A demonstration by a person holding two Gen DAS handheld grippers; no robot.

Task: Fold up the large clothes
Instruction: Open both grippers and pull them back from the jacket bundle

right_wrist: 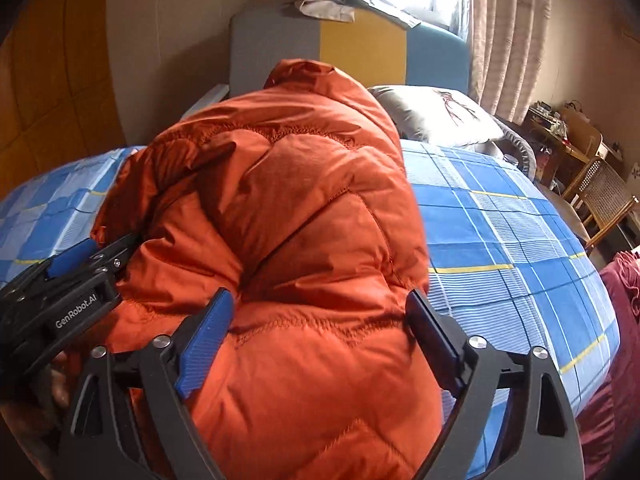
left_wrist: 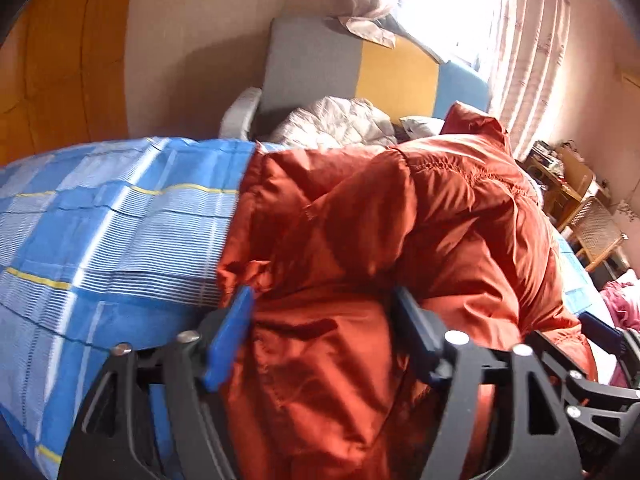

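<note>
A big orange puffer jacket (right_wrist: 296, 220) lies bunched on the blue plaid bed sheet (right_wrist: 500, 232); it also fills the left wrist view (left_wrist: 380, 240). My left gripper (left_wrist: 324, 304) is open, its blue-padded fingers (left_wrist: 230, 336) spread around the near edge of the jacket, fabric between them. My right gripper (right_wrist: 320, 304) is open too, its fingers (right_wrist: 206, 336) straddling a thick puffy fold at the near hem. The left gripper also shows at the left of the right wrist view (right_wrist: 80, 264), against the jacket's side.
A grey, yellow and blue headboard (right_wrist: 360, 48) and pillows (right_wrist: 436, 114) are at the far end of the bed. A bright window with curtains (right_wrist: 508, 32) is behind. Wicker chairs and a cluttered table (right_wrist: 588, 184) stand at right. A dark red cloth (right_wrist: 624, 320) lies at the bed's right edge.
</note>
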